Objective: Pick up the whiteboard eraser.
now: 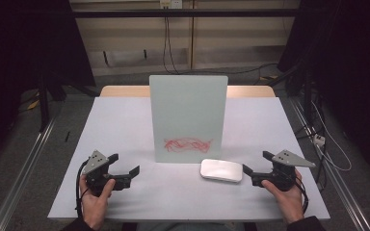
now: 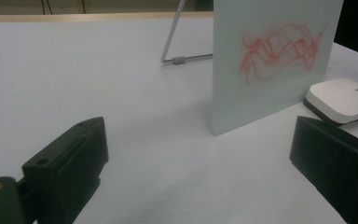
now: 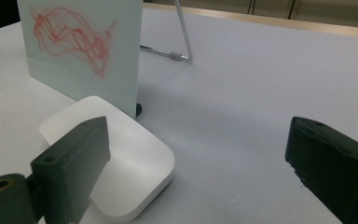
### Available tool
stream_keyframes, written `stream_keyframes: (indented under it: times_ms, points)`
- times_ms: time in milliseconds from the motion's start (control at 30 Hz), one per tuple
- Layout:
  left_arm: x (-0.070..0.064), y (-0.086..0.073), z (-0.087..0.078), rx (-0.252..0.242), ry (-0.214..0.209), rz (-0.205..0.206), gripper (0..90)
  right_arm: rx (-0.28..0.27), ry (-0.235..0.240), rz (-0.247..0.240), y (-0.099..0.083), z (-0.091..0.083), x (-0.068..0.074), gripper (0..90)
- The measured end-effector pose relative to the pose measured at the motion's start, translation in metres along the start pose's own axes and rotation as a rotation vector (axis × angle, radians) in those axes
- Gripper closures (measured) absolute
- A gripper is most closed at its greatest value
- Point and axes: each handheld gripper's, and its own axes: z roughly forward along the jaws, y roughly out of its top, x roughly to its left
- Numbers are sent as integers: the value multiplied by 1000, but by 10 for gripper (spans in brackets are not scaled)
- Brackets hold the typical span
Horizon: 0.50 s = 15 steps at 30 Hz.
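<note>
At lower left of the high view my left gripper (image 1: 125, 169) rests wide open, empty. Centre frame, the upright whiteboard (image 1: 188, 115) carries red scribble (image 1: 188, 144); the white eraser (image 1: 221, 170) lies just below-right. Lower right, my right gripper (image 1: 257, 163) gapes beside it. Nothing started, I judge: next, close on the eraser

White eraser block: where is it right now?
In the high view the white eraser block lies flat on the table, right of centre, just before the board's lower right corner, nearer the right gripper.
</note>
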Motion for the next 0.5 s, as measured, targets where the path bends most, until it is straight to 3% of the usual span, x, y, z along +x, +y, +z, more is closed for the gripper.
stream_keyframes:
  times_ms: [500]
  points:
    - [0,-1,-1,11,-2,5,41,53,71,-10,4,0,4,73]
